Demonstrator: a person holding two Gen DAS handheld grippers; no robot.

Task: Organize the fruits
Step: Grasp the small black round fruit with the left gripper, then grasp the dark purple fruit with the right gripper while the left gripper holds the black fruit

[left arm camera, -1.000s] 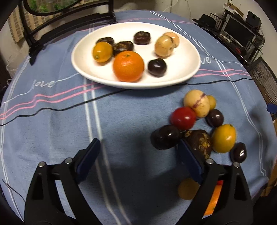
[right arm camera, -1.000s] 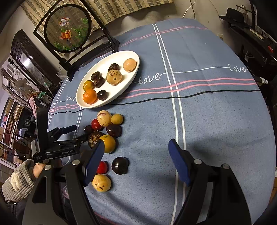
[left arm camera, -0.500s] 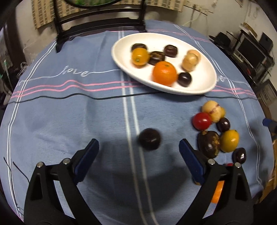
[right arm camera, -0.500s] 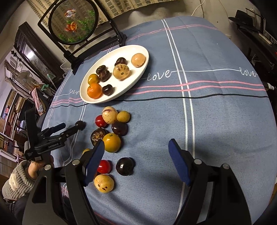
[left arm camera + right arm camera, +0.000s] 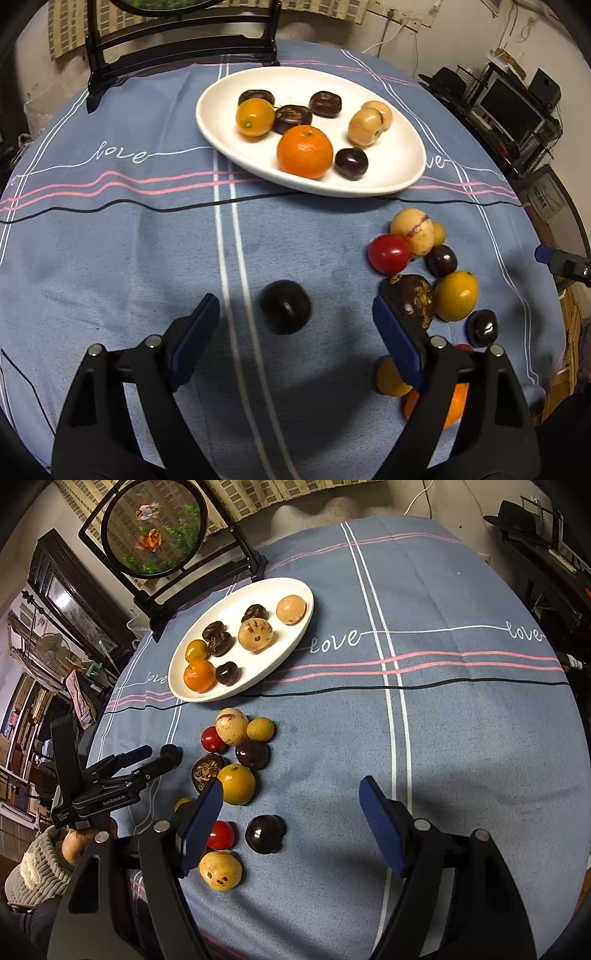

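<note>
A white oval plate at the back holds an orange, a yellow fruit and several dark and beige ones. My left gripper hangs low over the blue cloth, its jaws closing. A dark round fruit lies on the cloth between them, and neither pad touches it. To its right sits a loose pile: a red tomato, a beige fruit, a yellow fruit and dark ones. My right gripper is open and holds nothing; another dark fruit lies on the cloth under it.
A round fish picture on a black stand rises behind the plate. The blue cloth stretches bare to the right of the pile. A person's hand in a knitted sleeve holds the left gripper. Shelves and electronics surround the table.
The dark fruit, which touched the pile a second ago, now lies apart from it to the left. My left gripper followed it and its jaws narrowed. The right gripper kept still.
</note>
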